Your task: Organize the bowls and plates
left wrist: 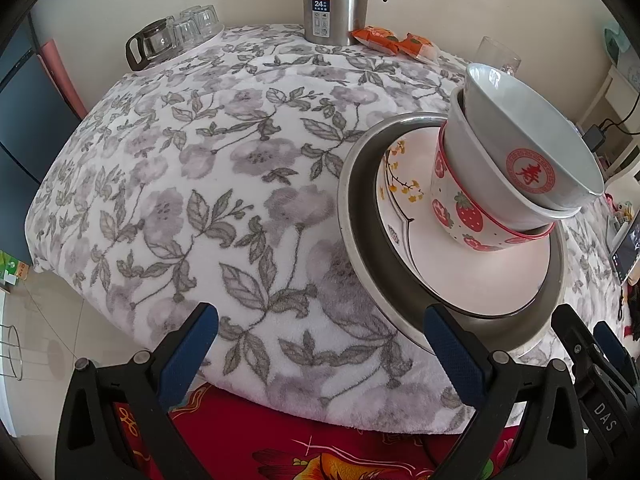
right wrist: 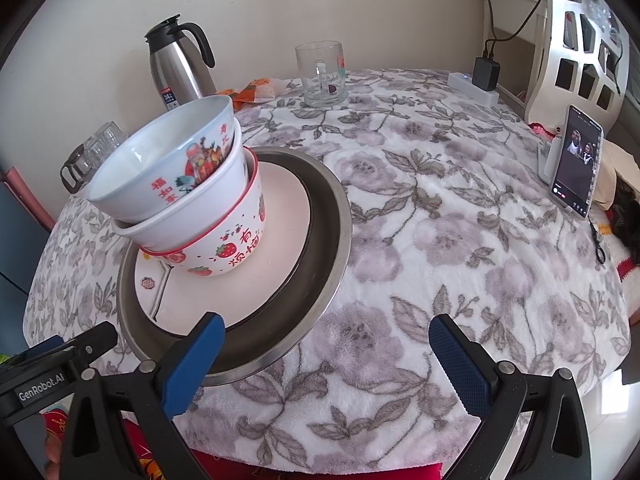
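The left gripper [left wrist: 316, 350], with black arms and blue-padded fingers [left wrist: 188, 354], is seen spread wide, nothing held between its pads; its right-hand pad stands in front of the near rim of the round stainless-steel tray [left wrist: 352, 216], though contact cannot be told. The right gripper [right wrist: 324, 364] is likewise spread wide and empty, its left-hand blue fingertip [right wrist: 192, 364] overlapping the near edge of the same tray [right wrist: 332, 236] (touching or just above cannot be judged). On the tray a white plate with a yellow blossom sprig [left wrist: 404, 184] is laid flat, and on the plate three bowls are nested: a white bowl with red strawberries [left wrist: 456, 204] at the bottom, a plain white bowl [right wrist: 188, 224] in the middle and a white bowl with a red round emblem [left wrist: 532, 148] on top, the upper two tilted. The stack is set on a fleece cloth with grey flowers [left wrist: 224, 176]. At the far edge a steel vacuum jug [left wrist: 334, 0], orange snack packets [left wrist: 394, 42] and a clear glass mug [right wrist: 322, 74] are placed.
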The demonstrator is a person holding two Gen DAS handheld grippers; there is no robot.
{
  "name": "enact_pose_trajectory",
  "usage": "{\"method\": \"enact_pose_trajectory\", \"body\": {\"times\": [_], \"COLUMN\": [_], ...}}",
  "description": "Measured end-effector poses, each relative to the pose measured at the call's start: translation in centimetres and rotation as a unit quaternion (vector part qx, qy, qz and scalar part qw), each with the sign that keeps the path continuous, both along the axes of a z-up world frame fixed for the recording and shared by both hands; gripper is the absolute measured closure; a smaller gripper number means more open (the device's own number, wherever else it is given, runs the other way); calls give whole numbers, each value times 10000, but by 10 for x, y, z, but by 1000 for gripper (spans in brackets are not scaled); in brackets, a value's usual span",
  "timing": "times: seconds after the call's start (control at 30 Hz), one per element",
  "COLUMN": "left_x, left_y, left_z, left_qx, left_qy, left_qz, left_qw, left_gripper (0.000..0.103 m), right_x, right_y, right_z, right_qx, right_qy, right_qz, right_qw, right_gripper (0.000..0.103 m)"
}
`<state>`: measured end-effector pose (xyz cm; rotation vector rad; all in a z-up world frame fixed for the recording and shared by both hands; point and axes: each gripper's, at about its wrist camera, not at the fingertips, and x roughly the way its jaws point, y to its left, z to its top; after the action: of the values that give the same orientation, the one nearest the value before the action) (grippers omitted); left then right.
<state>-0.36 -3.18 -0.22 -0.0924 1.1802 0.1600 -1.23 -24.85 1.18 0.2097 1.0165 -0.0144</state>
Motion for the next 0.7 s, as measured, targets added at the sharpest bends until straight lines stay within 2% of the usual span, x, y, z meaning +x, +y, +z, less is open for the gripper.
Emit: {"method": "enact_pose_trajectory", "body": {"times": [0.7], "left_x": [0], "left_y": [3], "left_z": [0], "left_qx": [-8], "left_qy": [4], "left_qz": [31], "left_qw": [10000], "left_gripper": [1], "right_x": [0], "right_y": [1], "right_z": [0], "right_qx": [-3], "right_qy": [7], "right_qz": [3], "right_qw": [10000], "right_gripper": [0]}}
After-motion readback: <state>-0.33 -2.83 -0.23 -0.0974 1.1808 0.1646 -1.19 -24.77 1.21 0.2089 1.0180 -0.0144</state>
